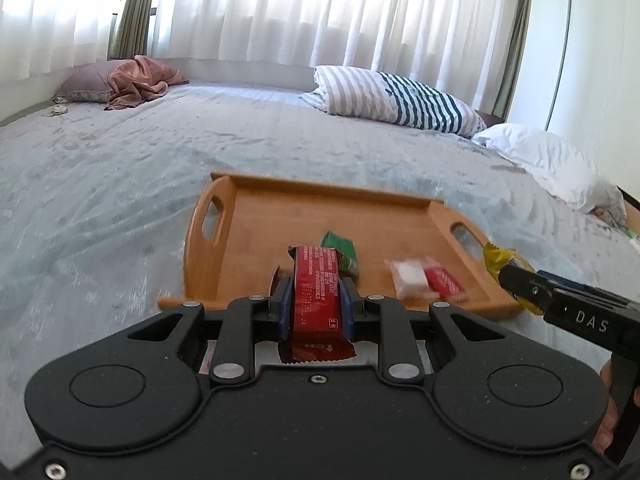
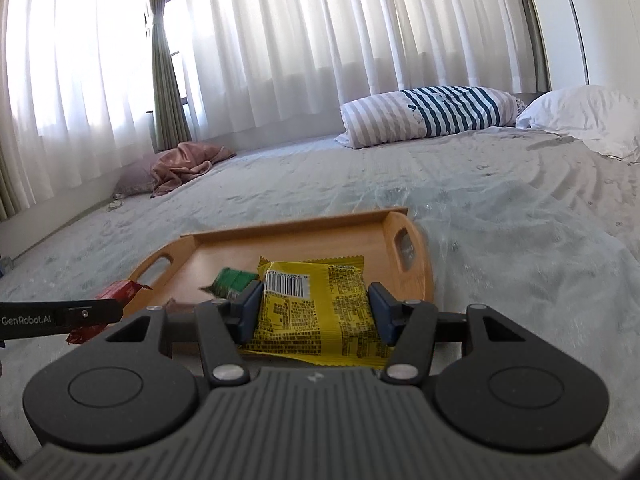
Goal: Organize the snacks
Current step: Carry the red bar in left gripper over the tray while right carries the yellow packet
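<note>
A wooden tray point(image 1: 280, 216) with cut-out handles lies on the grey bedspread. My left gripper point(image 1: 318, 296) is shut on a long red snack bar point(image 1: 318, 300), held above the tray's near rim. My right gripper point(image 2: 314, 308) is shut on a flat yellow snack packet point(image 2: 316, 308), over the tray point(image 2: 304, 232) as well. On the tray floor lie a small green packet point(image 1: 340, 250), a white wrapped sweet point(image 1: 410, 278) and a small red packet point(image 1: 442, 282). The right gripper with its yellow packet point(image 1: 498, 260) shows at the right edge of the left wrist view. The green packet point(image 2: 232, 282) sits left of the yellow one.
A striped pillow point(image 1: 396, 98) and a white pillow point(image 1: 548, 160) lie at the head of the bed. A pink cloth on a mauve cushion point(image 1: 132, 82) sits by the curtained window. A hand point(image 1: 610, 412) grips the right tool at the lower right.
</note>
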Demonstrator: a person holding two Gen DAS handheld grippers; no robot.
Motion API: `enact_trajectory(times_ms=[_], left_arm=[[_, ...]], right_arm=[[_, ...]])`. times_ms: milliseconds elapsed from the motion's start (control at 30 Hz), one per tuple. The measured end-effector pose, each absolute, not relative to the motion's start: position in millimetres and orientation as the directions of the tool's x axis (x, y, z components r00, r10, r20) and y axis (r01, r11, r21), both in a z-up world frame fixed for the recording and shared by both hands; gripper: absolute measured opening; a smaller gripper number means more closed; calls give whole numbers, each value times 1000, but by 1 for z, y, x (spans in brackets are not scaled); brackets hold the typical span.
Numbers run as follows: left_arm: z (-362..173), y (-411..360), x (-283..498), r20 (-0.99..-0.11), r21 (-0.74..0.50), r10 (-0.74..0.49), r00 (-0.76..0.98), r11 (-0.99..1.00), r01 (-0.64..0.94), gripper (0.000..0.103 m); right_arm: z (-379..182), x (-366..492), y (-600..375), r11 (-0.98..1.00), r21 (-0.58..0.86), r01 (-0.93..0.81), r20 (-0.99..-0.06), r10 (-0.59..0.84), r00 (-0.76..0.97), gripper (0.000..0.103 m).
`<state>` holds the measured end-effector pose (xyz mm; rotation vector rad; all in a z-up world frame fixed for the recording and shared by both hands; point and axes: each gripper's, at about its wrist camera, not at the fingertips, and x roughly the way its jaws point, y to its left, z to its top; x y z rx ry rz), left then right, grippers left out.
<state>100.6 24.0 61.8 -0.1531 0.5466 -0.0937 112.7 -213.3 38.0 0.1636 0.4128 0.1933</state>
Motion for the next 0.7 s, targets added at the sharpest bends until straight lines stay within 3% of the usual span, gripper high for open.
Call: enact_trajectory(times_ms=[333,700], left_arm=[[78,32,164,-514,-227,-156,844,973,42,23],[60,43,242,-580,-284,-147,801,959,-29,23]], right_arm=[[50,168,-219,964,216,-154,-417,233,879,59],[43,265,-207,980,161,-117,-563,189,805,59]])
